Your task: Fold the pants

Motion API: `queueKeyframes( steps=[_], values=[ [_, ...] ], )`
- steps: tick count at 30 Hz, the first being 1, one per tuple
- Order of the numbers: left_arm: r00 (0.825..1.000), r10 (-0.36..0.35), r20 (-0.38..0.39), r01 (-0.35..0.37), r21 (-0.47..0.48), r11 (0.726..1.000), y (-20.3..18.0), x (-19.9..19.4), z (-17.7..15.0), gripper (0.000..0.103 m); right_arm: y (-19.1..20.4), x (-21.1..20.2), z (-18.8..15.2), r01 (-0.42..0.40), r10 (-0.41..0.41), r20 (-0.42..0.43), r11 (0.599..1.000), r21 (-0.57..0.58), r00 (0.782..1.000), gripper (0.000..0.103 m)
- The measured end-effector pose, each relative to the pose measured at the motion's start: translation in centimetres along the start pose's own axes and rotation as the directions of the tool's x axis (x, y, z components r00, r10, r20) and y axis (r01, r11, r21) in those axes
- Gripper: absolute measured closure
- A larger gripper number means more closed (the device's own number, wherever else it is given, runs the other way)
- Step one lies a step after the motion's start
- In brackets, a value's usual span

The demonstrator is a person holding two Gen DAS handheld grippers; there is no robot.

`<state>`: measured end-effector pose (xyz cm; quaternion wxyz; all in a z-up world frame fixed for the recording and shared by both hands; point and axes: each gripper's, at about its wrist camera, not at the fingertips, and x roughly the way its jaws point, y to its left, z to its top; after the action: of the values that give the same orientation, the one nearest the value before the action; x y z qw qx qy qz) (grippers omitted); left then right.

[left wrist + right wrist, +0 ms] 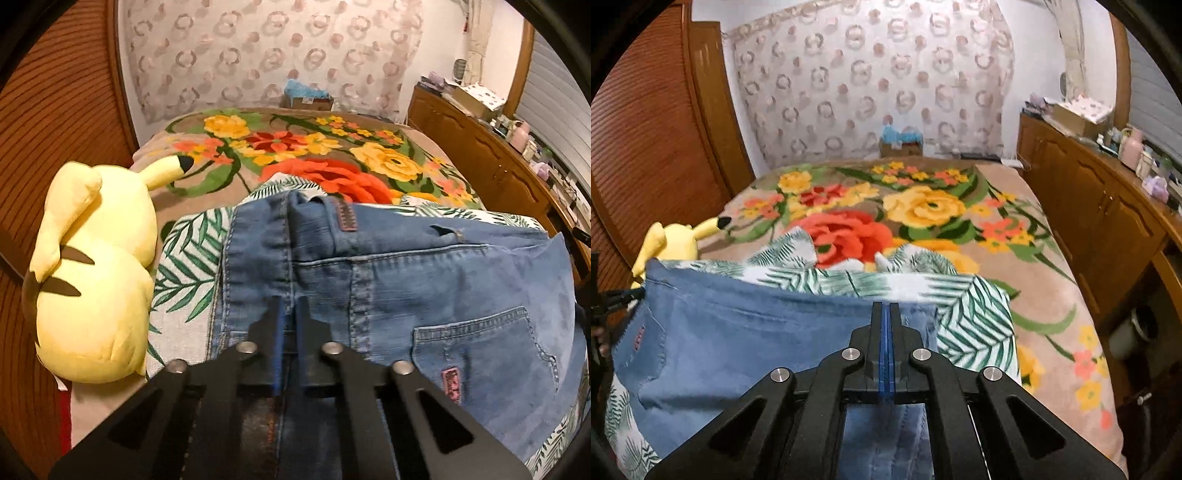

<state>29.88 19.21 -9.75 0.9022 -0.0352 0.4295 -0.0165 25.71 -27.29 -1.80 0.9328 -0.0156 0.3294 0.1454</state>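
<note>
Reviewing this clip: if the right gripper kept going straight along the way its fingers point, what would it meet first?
The right gripper is shut on the jeans. Just past its tips lies the palm-leaf print cloth, so that likely comes first, then the floral blanket. Depth is unclear in this fisheye view.

yellow plush toy (92,273), floral blanket (923,210), wooden dresser (1089,206)

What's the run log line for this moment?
task: fold pants | left gripper: shut on jeans | right gripper: shut on jeans | under: leaf-print cloth
</note>
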Motion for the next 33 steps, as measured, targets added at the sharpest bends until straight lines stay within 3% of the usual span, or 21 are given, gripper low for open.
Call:
queueKeyframes(
  steps=[4,5,14,16,17,18,20,21,23,26,28,30,33],
  values=[
    [0.994,0.056,0.096,-0.053,-0.037,0.998,0.6,-2.2,0.6,0.102,-0.1,0.7,0.9,0.005,-0.004,-0.048,1.0,0.015,0.999,0.054],
    [0.99,0.077,0.121,-0.071,-0.054,0.996,1.0,-2.9,0.8,0.102,-0.2,1.0,1.0,-0.016,0.017,-0.063,1.0,0.019,0.998,0.051],
    [0.991,0.076,0.107,-0.069,-0.066,0.995,2.2,-3.2,0.6,0.102,-0.4,3.7,2.4,-0.015,0.024,-0.165,0.998,0.053,0.986,0.05],
    [0.993,0.059,0.104,-0.053,-0.065,0.997,2.0,-3.3,0.4,0.102,-0.6,3.9,2.7,-0.056,0.07,-0.179,0.995,0.085,0.981,0.052],
    [0.994,0.052,0.1,-0.046,-0.064,0.997,1.9,-3.2,0.3,0.102,-0.6,4.0,2.9,-0.087,0.103,-0.183,0.992,0.094,0.978,0.08],
    [0.995,0.046,0.094,-0.04,-0.065,0.997,1.7,-3.2,0.2,0.102,-0.4,4.0,3.0,-0.108,0.122,-0.187,0.991,0.084,0.975,0.095],
    [0.995,0.045,0.087,-0.039,-0.061,0.997,1.3,-3.1,0.1,0.098,0.4,3.6,3.7,-0.116,0.12,-0.164,0.993,0.034,0.979,0.097],
    [0.995,0.053,0.087,-0.048,-0.055,0.997,1.0,-3.2,0.1,0.094,0.8,2.9,4.1,-0.101,0.101,-0.133,0.995,0.005,0.986,0.097],
    [0.994,0.061,0.095,-0.056,-0.052,0.997,0.7,-3.5,-0.2,0.061,0.9,1.1,5.6,-0.068,0.068,-0.032,0.998,-0.006,0.997,0.098],
    [0.994,0.024,0.108,-0.017,-0.069,0.997,0.6,-4.2,-0.8,0.038,0.5,-0.7,7.6,-0.04,0.039,0.061,0.999,0.027,0.997,0.098],
    [0.995,0.014,0.099,-0.007,-0.072,0.997,0.2,-4.4,-1.4,0.035,0.7,0.1,8.2,-0.006,0.005,0.01,1.0,0.021,1.0,0.098],
    [0.995,0.015,0.096,-0.009,-0.062,0.998,-0.2,-4.7,-2.1,0.034,0.8,1.3,7.8,-0.002,0.003,-0.062,1.0,0.015,0.998,0.09],
    [0.995,0.018,0.093,-0.013,-0.046,0.999,-0.9,-5.2,-3.2,0.035,0.8,1.4,6.8,0.015,-0.016,-0.108,1.0,-0.006,0.994,0.071]
  ],
)
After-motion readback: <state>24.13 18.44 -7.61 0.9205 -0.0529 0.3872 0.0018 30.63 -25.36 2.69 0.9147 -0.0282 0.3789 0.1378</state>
